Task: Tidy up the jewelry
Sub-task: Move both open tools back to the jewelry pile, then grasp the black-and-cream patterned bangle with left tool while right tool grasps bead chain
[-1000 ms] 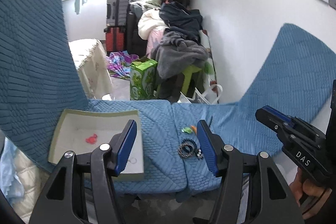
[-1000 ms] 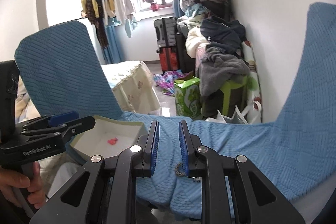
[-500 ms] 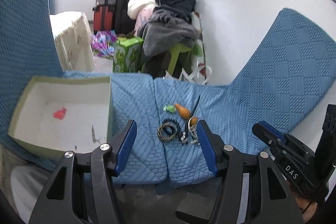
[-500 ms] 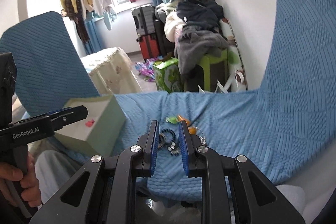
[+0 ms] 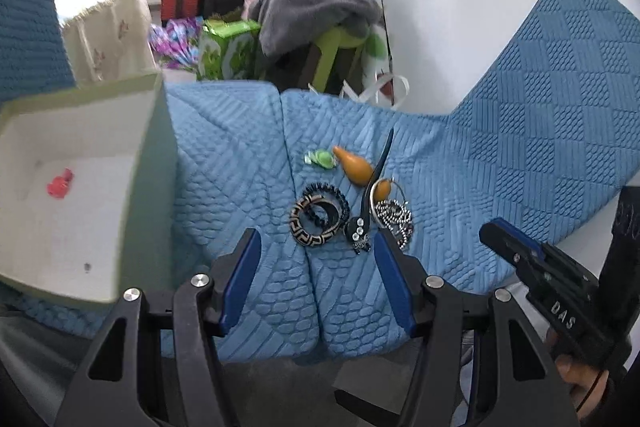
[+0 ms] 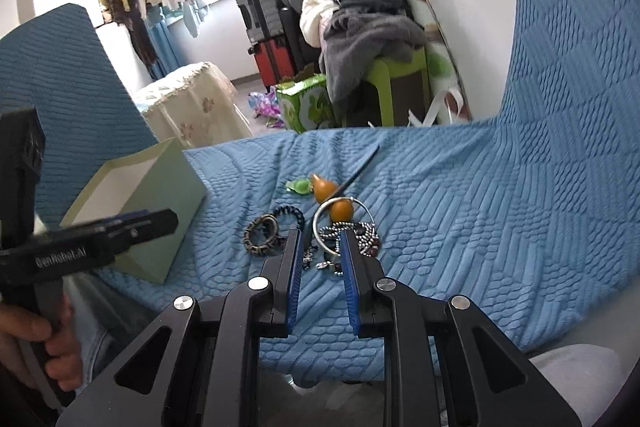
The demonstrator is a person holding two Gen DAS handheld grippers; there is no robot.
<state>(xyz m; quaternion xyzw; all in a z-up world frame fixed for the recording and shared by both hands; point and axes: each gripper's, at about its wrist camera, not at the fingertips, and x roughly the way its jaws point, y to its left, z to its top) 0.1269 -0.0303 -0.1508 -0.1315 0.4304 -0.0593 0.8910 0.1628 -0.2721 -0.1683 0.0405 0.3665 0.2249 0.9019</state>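
Jewelry lies in a loose heap on the blue quilted cover (image 5: 500, 147), at the centre of both views. Within it, a patterned brown bangle (image 5: 316, 223) overlaps a black beaded bracelet (image 5: 334, 195); to their right sit a silver bead chain (image 5: 394, 215), a silver hoop (image 6: 344, 227), two orange drop pendants (image 5: 354, 169) and a long dark hairpin (image 5: 380, 167). A green piece (image 5: 322, 158) lies just left of the upper pendant.

In the left of the frame stands a pale green box (image 5: 158, 155), open, with a small red item (image 5: 60, 185) on its white floor.

The left gripper (image 5: 316, 255) hovers just below the bangle, jaws spread wide and holding nothing. The right gripper (image 6: 320, 247) sits low over the chain and hoop, its jaws parted by a narrow gap; whether they touch anything is unclear.
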